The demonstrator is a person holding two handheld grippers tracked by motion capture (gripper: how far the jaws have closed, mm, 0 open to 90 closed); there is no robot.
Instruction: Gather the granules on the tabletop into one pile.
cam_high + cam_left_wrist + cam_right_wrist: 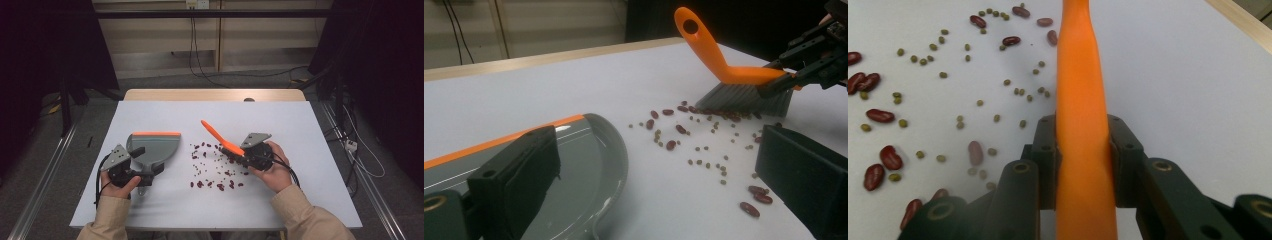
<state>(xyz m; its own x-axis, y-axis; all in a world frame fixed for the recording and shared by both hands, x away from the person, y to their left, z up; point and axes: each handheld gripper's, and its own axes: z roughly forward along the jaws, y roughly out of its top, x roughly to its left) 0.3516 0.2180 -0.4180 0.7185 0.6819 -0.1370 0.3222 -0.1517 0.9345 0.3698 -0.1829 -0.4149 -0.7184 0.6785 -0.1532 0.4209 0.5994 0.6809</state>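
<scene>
Orange plastic forms the brush (1081,125) handle, clamped between the two jaws of the right gripper (1082,150); in the right gripper view the jaw pads press against both sides of the handle, and the bristles are hidden beneath it. In the left gripper view the grey bristles rest on the white table (574,85), touching the far edge of the scattered beans (704,135). The handle tip with its hanging hole rises up and away from the right gripper (809,60).

Red kidney beans and small green beans lie between the two grippers in the high view. The green ones are too small to make out there.

The left gripper (131,172) holds the grey dustpan (155,147) by its handle, but the contact point is covered by the gripper body. In the left gripper view the jaws stand wide apart, with the dustpan (589,165) under the near jaw; whether they grip cannot be told. The dustpan's orange lip (156,134) lies on the side away from the left gripper.
</scene>
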